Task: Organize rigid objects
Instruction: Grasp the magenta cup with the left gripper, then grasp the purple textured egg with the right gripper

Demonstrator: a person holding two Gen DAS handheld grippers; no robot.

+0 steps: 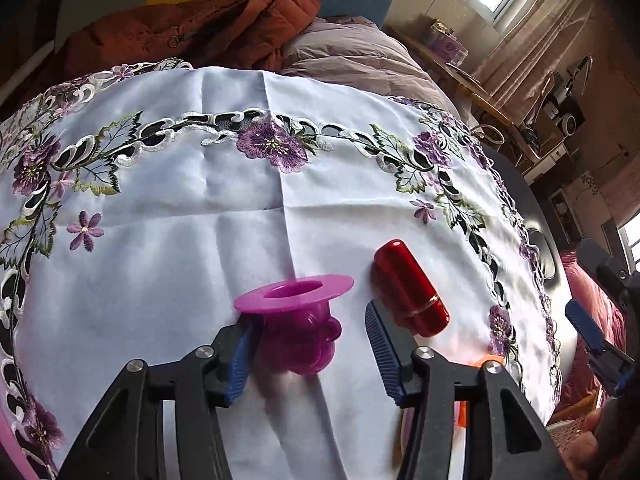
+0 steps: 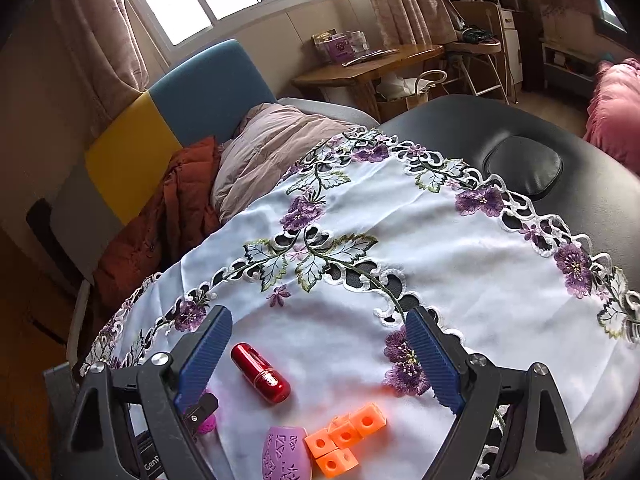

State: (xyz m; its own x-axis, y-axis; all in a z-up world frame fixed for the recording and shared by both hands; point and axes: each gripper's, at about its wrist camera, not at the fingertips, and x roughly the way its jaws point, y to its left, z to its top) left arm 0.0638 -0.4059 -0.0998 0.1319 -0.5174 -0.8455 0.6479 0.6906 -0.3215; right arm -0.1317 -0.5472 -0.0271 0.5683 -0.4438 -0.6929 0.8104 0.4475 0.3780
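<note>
The magenta flanged piece (image 1: 298, 320) stands on the white embroidered cloth (image 1: 180, 280), flange up, its long axis roughly upright and its open mouth tipped slightly toward the far edge of the cloth. It sits between the pads of the left gripper (image 1: 308, 348): the near-side pad touches its lobed body, while the other pad stands clear of it, so the jaws are part-open and no firm hold shows. Just beside the magenta piece lies the red capsule (image 1: 410, 288) on its side, its long axis running diagonally away from the camera, rounded end farthest. From the right wrist, the orange cube cluster (image 2: 344, 436) and a lilac patterned piece (image 2: 284, 454) lie nearer than the capsule. The right gripper (image 2: 320, 360) hovers wide open and empty over them. The step in hand looks like setting down or regrasping the magenta piece; next comes either closing squarely or withdrawing without tipping it.
</note>
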